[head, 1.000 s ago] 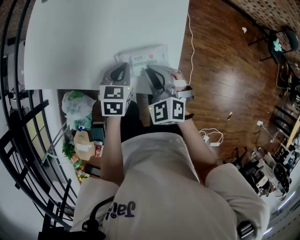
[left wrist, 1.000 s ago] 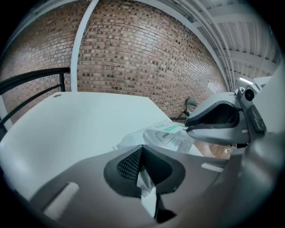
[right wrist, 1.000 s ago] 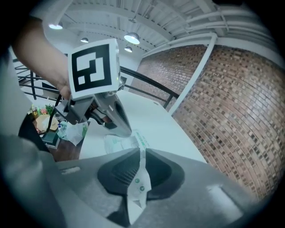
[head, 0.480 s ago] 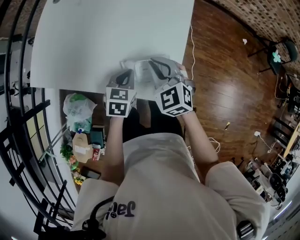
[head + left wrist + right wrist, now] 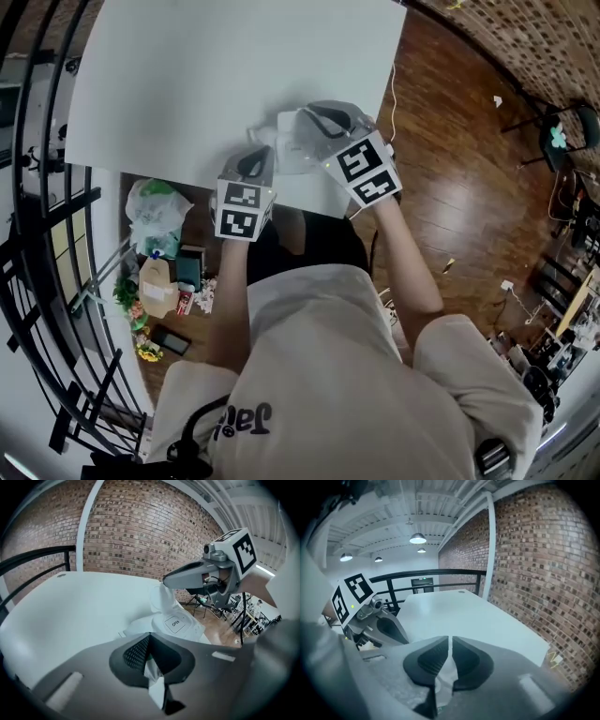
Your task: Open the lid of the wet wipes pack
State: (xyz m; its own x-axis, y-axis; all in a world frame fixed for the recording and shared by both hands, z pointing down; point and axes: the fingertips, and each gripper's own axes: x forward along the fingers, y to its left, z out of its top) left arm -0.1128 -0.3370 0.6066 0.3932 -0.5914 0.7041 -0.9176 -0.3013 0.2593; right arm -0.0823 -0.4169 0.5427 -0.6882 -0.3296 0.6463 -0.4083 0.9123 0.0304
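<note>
The white wet wipes pack [image 5: 292, 150] lies near the front edge of the white table [image 5: 216, 75]. Its lid carries an "OPEN" label [image 5: 176, 623]. My left gripper [image 5: 261, 155] is shut on the pack's near edge, and film shows between its jaws [image 5: 151, 648]. My right gripper [image 5: 307, 120] hangs over the pack's far side. Its jaws have just been closing, and a thin white flap sits between them [image 5: 450, 644]. In the left gripper view that flap [image 5: 161, 599] rises from the pack to the right gripper's [image 5: 165, 581] tips.
Bags and boxes [image 5: 155, 220] clutter the floor below the table's near edge. A black railing [image 5: 37, 281] runs along the left. Wooden floor [image 5: 450, 169] with a cable lies to the right. A brick wall [image 5: 534, 573] stands beyond the table.
My right gripper has moved farther over the pack and rolled, and its marker cube now faces another way. It covers more of the pack. The left gripper has stayed put.
</note>
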